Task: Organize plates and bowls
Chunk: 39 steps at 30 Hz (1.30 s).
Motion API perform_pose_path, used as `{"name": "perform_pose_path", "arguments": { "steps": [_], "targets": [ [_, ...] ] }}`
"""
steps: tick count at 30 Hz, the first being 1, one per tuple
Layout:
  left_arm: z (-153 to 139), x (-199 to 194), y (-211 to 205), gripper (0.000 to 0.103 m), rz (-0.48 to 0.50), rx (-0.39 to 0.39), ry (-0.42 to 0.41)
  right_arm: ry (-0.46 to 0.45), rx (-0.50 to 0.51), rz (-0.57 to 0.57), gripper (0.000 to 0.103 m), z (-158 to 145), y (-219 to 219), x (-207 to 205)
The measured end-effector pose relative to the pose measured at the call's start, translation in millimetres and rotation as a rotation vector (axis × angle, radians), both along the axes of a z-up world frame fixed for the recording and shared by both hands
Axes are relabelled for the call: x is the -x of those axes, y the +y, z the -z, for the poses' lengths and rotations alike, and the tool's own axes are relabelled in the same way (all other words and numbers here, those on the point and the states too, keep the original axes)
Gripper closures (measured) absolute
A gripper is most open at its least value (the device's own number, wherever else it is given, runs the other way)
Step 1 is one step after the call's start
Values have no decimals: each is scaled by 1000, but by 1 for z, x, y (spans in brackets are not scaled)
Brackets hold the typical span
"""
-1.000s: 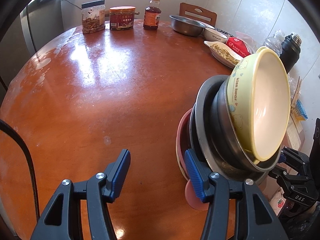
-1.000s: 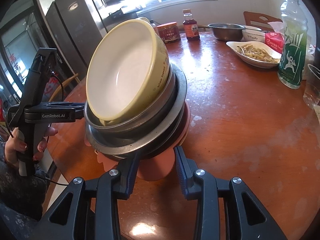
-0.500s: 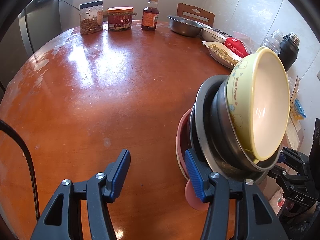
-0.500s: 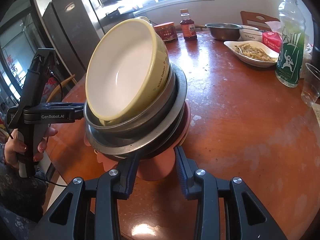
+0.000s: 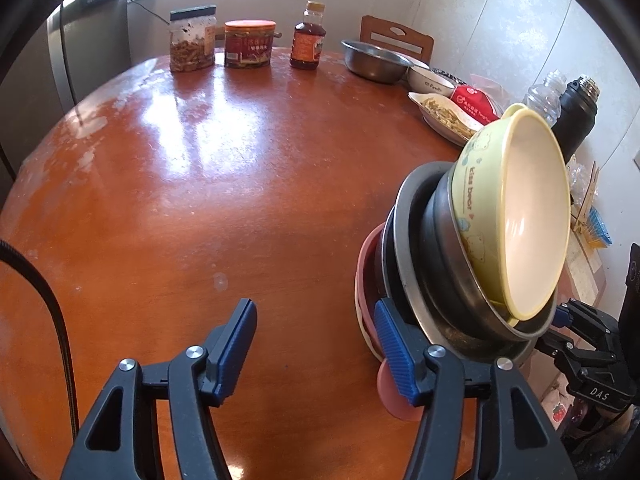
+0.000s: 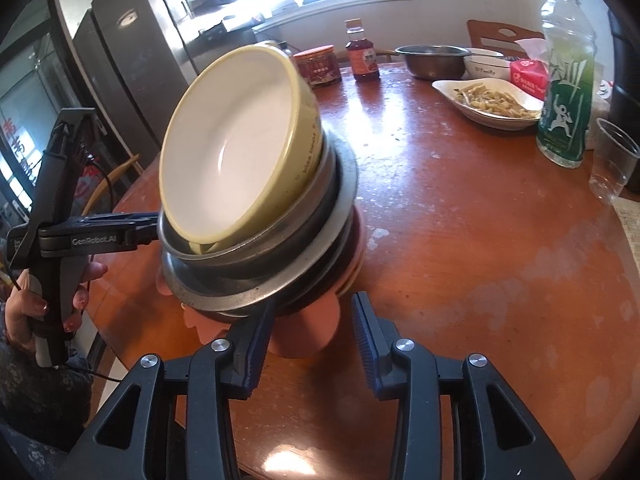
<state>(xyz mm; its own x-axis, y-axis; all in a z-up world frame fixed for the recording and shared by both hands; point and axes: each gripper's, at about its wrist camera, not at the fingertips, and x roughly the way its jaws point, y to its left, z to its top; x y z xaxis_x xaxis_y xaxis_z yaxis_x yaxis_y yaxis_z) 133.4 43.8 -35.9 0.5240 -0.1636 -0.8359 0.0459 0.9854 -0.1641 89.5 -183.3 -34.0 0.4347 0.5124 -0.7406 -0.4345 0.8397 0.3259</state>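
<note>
A nested stack of dishes stands near the edge of the round, glossy reddish-brown wooden table (image 5: 192, 184). On top sits the pale yellow plastic bowl with a cream inside (image 6: 236, 148), printed "kiss bear" on its side (the lettering reads clearly in the left wrist view). It rests tilted inside a dark stainless steel bowl (image 6: 256, 252), which sits on a wide steel plate (image 6: 304, 276), and under these lies a pink flower-shaped plate (image 6: 316, 330) flat on the table.

The left gripper (image 5: 316, 340) has its jaws spread apart with nothing between them; its blue right-hand pad (image 5: 394, 346) is touching or just beside the rim of the stack, and I cannot tell which. The right gripper (image 6: 312, 334) comes at the stack from the opposite side, jaws likewise parted, straddling the pink plate's petal edge without pinching it.

At the far side of the table stand a clear jar of snacks (image 5: 192, 40), a red-lidded tin (image 5: 249, 43), a bottle of brown sauce (image 5: 307, 36), a steel basin (image 5: 374, 60) and a white dish of noodles (image 6: 490, 102). A green-labelled plastic bottle (image 6: 564, 80) stands near the right gripper's side.
</note>
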Motion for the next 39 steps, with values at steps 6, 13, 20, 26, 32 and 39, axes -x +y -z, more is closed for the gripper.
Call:
{"name": "perform_pose_path", "arguments": {
  "steps": [6,13,20,26,32,39],
  "targets": [
    [-6,9,6,39,-57,-50,-29,-9,6,12,59,-3,-5,3],
    [-12,32,8,39,-89,-63,-50,-43,-2,37,57,-13,-12,11],
    [-21,64,-9,36,-108,-77,-77,-127,27,61,40,-35,-11,34],
    [-29,94,-31,32,-81,-67,-110,-184,62,62,27,-45,-6,58],
    [-31,118,-42,29,-92,-44,-131,-206,114,86,25,-44,-5,79],
    [-24,136,-58,20,-94,-67,-123,-205,107,140,22,-42,-7,99]
  ]
}}
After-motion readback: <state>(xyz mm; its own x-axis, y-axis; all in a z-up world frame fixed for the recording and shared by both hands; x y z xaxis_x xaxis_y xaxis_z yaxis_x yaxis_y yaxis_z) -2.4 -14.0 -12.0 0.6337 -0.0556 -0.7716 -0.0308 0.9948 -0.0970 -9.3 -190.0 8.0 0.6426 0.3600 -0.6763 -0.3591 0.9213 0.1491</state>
